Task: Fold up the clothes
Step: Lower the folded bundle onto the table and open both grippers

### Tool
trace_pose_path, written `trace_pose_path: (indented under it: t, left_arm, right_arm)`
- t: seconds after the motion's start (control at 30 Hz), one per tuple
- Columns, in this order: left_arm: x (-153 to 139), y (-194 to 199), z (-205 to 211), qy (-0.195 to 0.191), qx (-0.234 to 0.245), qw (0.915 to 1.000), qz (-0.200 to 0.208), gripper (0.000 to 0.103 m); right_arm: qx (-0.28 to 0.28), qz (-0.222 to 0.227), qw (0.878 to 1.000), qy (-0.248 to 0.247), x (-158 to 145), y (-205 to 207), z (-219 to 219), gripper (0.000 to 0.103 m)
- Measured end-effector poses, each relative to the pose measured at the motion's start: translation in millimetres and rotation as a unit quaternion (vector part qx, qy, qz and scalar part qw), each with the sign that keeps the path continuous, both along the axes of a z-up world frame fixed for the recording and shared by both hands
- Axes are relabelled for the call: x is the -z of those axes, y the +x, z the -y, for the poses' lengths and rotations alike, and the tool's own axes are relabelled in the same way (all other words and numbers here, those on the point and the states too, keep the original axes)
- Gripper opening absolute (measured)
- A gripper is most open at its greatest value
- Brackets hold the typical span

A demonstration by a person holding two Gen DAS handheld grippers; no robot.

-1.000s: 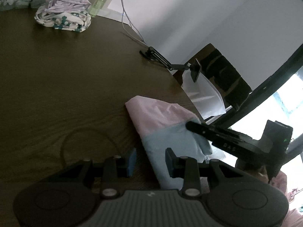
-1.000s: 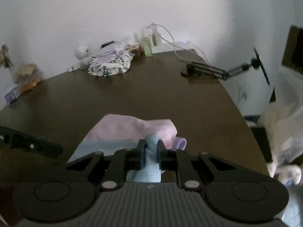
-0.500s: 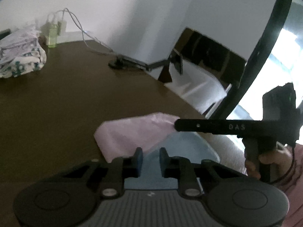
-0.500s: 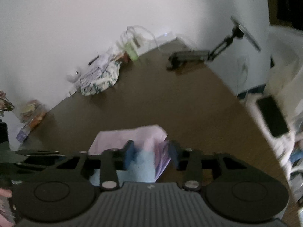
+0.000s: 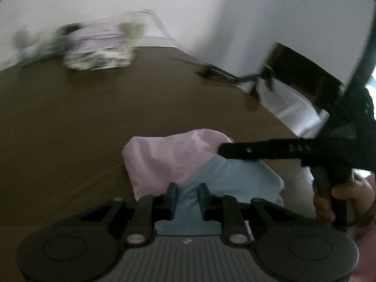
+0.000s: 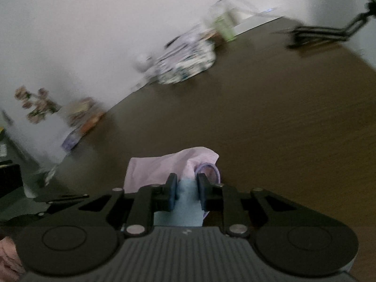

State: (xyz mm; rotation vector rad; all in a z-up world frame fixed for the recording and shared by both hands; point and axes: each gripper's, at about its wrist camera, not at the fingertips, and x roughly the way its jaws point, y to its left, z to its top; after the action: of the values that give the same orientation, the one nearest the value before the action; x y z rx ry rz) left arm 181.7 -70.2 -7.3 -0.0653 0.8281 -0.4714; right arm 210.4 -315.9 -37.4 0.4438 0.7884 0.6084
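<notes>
Lying near the front edge of the dark table [image 5: 70, 122] is the garment [image 5: 169, 157], a small pink and light-blue piece bunched into a loose heap. Both grippers are on it at once.

From the left wrist view, the left gripper [image 5: 187, 193] has its 2 fingers [image 5: 172, 197] closed in on a ridge of the blue cloth, which rises between them and runs back under the gripper body. The pink part spreads ahead and to the left. The right gripper [image 5: 270, 151] reaches in from the right as a long black bar, its tip resting at the seam where pink meets blue. A hand [image 5: 347, 197] grips its handle at the far right.

From the right wrist view, the right gripper [image 6: 186, 189] likewise pinches a fold of blue fabric between its fingers, with the pink cloth just beyond and a purple band [image 6: 209, 171] curling beside the right finger.

At the back of the table, against the white wall, sits a patterned pile [image 6: 185, 63] of other clothes, with a green bottle [image 6: 224, 27] near it. A black stand [image 6: 329, 31] lies along the far right of the table. Both views are blurred, so finer detail is lost.
</notes>
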Motion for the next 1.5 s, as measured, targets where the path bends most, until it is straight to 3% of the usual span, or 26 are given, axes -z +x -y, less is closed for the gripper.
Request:
trace_pose_path:
  t: [0.17,0.3,0.43,0.57,0.63,0.67,0.83,0.97,1.1,1.17,1.23,1.27,1.4,1.5]
  left_arm:
    - [-0.7,-21.2,-40.4,0.004,-0.06,0.9982,0.004,0.019]
    - [-6.4,-24.9,-54.9,-0.018,-0.063,0.9978,0.014,0.02]
    - [-21.7,-27.2,-61.4,-0.05,-0.05,0.9966,0.043,0.052]
    - [-34.9,-12.4,-60.3,-0.041,-0.047,0.9952,0.075,0.046]
    - [-29.7,2.6,-57.7,-0.029,-0.041,0.9969,0.061,0.023]
    - [-26.4,8.9,-55.9,-0.024,-0.038,0.9977,0.052,0.019]
    - [0.8,20.4,-50.3,0.003,-0.028,0.9994,0.02,0.018]
    - [-0.6,12.4,-49.3,0.012,-0.029,0.999,0.031,0.02]
    - [-20.7,-18.9,-54.1,-0.017,-0.022,0.9971,0.071,0.042]
    - [-28.2,-40.5,-59.2,-0.033,-0.021,0.9954,0.088,0.057]
    - [-33.5,-61.2,-65.0,-0.046,-0.025,0.9936,0.1,0.083]
    - [-34.8,-70.9,-68.4,-0.051,-0.028,0.9929,0.104,0.088]
    - [-30.4,-104.7,-83.2,-0.062,-0.066,0.991,0.099,0.102]
    - [-21.9,-125.0,-91.7,-0.067,-0.085,0.9899,0.092,0.103]
  right_arm:
    - [-0.025,0.004,1.0,0.014,2.8,-13.8,-39.5,0.019]
    - [-0.018,0.011,1.0,0.006,1.0,-18.7,-51.9,0.021]
    - [-0.008,0.054,0.999,-0.002,-21.0,-38.3,-45.8,0.037]
    - [-0.03,0.114,0.992,-0.046,-46.2,-71.9,-55.8,0.037]
    - [-0.047,0.133,0.987,-0.075,-51.1,-84.7,-66.4,0.037]
    - [-0.053,0.137,0.985,-0.093,-48.7,-89.6,-73.5,0.037]
    - [-0.052,0.132,0.978,-0.15,-34.3,-96.6,-89.8,0.036]
    - [-0.051,0.13,0.974,-0.178,-28.2,-100.7,-98.7,0.036]
    - [-0.035,0.148,0.978,-0.147,-43.2,-109.0,-87.0,0.046]
    - [-0.011,0.159,0.981,-0.106,-54.9,-111.6,-69.1,0.079]
    - [0.009,0.159,0.985,-0.069,-63.9,-113.6,-51.7,0.096]
    - [0.013,0.156,0.986,-0.057,-65.7,-116.2,-46.2,0.103]
    - [0.022,0.137,0.99,-0.024,-66.2,-126.4,-33.0,0.103]
    - [0.02,0.116,0.993,-0.024,-58.4,-134.3,-36.8,0.103]
